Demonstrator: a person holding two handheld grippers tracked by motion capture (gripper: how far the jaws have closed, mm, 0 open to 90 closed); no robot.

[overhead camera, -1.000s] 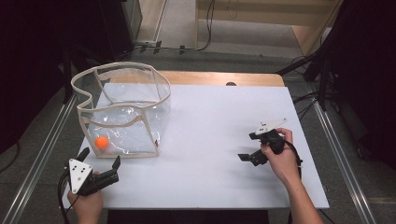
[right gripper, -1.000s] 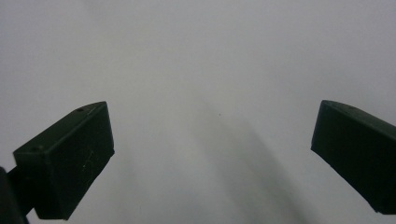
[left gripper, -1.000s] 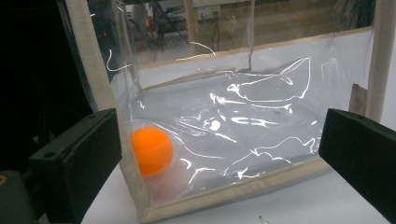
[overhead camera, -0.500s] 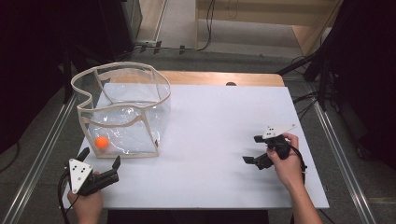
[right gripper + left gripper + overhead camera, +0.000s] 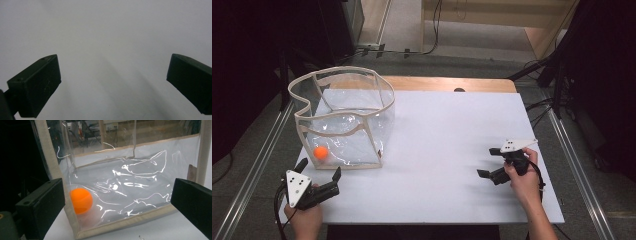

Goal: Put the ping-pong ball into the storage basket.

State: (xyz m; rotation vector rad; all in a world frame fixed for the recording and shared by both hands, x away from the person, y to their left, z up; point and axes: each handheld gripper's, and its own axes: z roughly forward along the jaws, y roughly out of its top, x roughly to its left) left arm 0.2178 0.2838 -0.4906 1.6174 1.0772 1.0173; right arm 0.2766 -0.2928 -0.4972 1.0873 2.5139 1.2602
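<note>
A clear plastic bag [image 5: 343,117] with beige trim stands open at the table's left. An orange ball [image 5: 320,152] lies inside it, in the near left corner; the left gripper view shows the ball [image 5: 80,200] behind the clear bag wall [image 5: 140,187]. My left gripper [image 5: 318,167] rests open at the near left table edge, pointing at the bag, nothing between its jaws. My right gripper [image 5: 489,162] is held open low over the bare white table at the right, its jaws wide apart and empty in the right gripper view [image 5: 113,82].
The white tabletop [image 5: 447,145] has a wooden strip [image 5: 447,84] along its far edge. Metal rails [image 5: 574,155] run down both sides. Cables and dark equipment lie on the floor beyond.
My right gripper has drifted slightly right and toward the near edge. The left gripper, bag and ball have stayed put.
</note>
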